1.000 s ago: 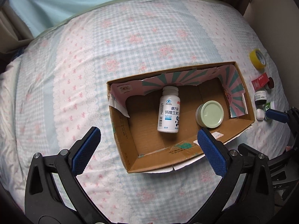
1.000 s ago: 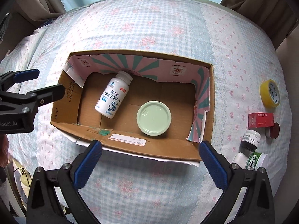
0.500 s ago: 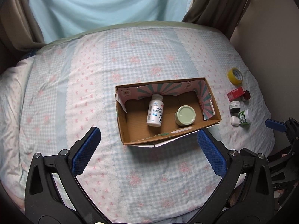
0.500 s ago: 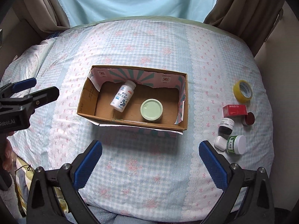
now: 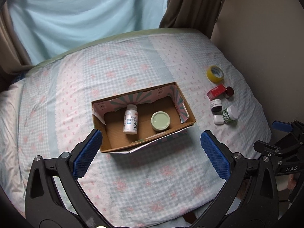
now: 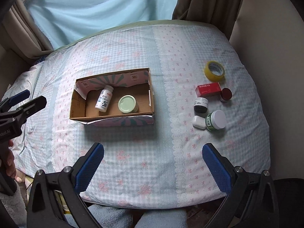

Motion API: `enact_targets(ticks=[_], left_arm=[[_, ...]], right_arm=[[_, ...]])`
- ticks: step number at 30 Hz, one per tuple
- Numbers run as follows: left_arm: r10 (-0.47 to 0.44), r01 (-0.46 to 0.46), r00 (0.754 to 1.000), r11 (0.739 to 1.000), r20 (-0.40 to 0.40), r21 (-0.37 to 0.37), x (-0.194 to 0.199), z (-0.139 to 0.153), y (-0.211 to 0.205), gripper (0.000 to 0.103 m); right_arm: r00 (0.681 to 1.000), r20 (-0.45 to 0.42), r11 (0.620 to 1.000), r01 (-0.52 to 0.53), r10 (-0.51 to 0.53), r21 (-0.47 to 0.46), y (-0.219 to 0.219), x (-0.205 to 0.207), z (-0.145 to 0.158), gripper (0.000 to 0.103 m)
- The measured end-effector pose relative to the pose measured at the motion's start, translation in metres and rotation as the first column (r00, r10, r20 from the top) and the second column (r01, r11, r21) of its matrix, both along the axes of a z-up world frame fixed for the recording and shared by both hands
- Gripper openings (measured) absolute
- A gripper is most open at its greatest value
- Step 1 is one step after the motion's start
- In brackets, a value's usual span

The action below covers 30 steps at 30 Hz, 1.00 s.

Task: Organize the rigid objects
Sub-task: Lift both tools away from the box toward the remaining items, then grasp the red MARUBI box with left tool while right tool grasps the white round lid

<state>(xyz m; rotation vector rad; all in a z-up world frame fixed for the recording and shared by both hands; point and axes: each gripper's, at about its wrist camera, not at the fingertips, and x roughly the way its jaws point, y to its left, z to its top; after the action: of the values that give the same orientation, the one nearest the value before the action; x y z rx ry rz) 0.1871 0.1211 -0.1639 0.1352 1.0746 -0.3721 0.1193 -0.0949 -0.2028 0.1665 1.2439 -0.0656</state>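
An open cardboard box [image 5: 187,107] [image 6: 77,106] sits mid-bed. In it lie a white pill bottle [image 5: 130,121] [image 6: 104,98] and a pale green lidded jar [image 5: 160,121] [image 6: 127,104]. To the right on the bedspread are a yellow tape roll [image 6: 214,70] [image 5: 215,73], a red carton [image 6: 208,89] [image 5: 217,92], a dark red cap [image 6: 226,94], a black jar [image 6: 200,105], a green-labelled jar [image 6: 215,120] [image 5: 229,114] and a small white case [image 6: 199,122]. My left gripper [image 5: 150,152] and right gripper [image 6: 153,163] are open, empty, high above the near bed edge.
A blue curtain [image 6: 106,5] and brown drapes [image 6: 205,1] hang behind the bed. A wall [image 6: 269,43] runs along the right side. The checked floral bedspread [image 6: 142,152] has bare room in front of the box.
Both grippers have pulled back and up from the box, so the whole bed and the objects at right now show. Nothing on the bed moved.
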Motion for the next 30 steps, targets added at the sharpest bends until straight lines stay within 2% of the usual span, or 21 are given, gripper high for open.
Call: enact_targets(ticks=[5,8,13,16,19,23,30], left_arm=[[-0.039,0.039,0.999,0.999,0.002,0.005,0.015,-0.001,-0.060,0.103],[-0.107,0.108,0.994,0.994,-0.017,0.019,0.030,-0.008,-0.111,0.103],[-0.232,0.235,0.972,0.970,-0.045,0.070,0.056,-0.020,-0.192,0.103],[-0.304,0.310,0.950,0.946,-0.073,0.092,0.073,-0.031,-0.240,0.103],[-0.375,0.387,0.921,0.913,-0.108,0.126,0.090,-0.050,-0.289,0.103],[-0.452,0.484,0.869,0.861,-0.204,0.156,0.111,-0.091,-0.349,0.103],[-0.567,0.645,0.757,0.730,-0.325,0.228,0.135,-0.180,-0.421,0.103]], right_arm=[[0.997,0.010,0.996,0.080,-0.080,0.039,-0.059,-0.007,-0.007,0.103],[0.987,0.030,0.986,0.154,-0.156,0.068,-0.098,-0.011,-0.014,0.103],[0.955,0.006,0.941,0.293,-0.298,0.170,-0.166,-0.021,-0.038,0.103],[0.935,-0.017,0.915,0.349,-0.353,0.204,-0.197,-0.023,-0.056,0.103],[0.913,-0.046,0.881,0.404,-0.406,0.247,-0.221,-0.023,-0.080,0.103],[0.885,-0.094,0.836,0.463,-0.457,0.293,-0.243,-0.021,-0.114,0.103],[0.858,-0.188,0.790,0.513,-0.478,0.336,-0.260,-0.006,-0.183,0.103]])
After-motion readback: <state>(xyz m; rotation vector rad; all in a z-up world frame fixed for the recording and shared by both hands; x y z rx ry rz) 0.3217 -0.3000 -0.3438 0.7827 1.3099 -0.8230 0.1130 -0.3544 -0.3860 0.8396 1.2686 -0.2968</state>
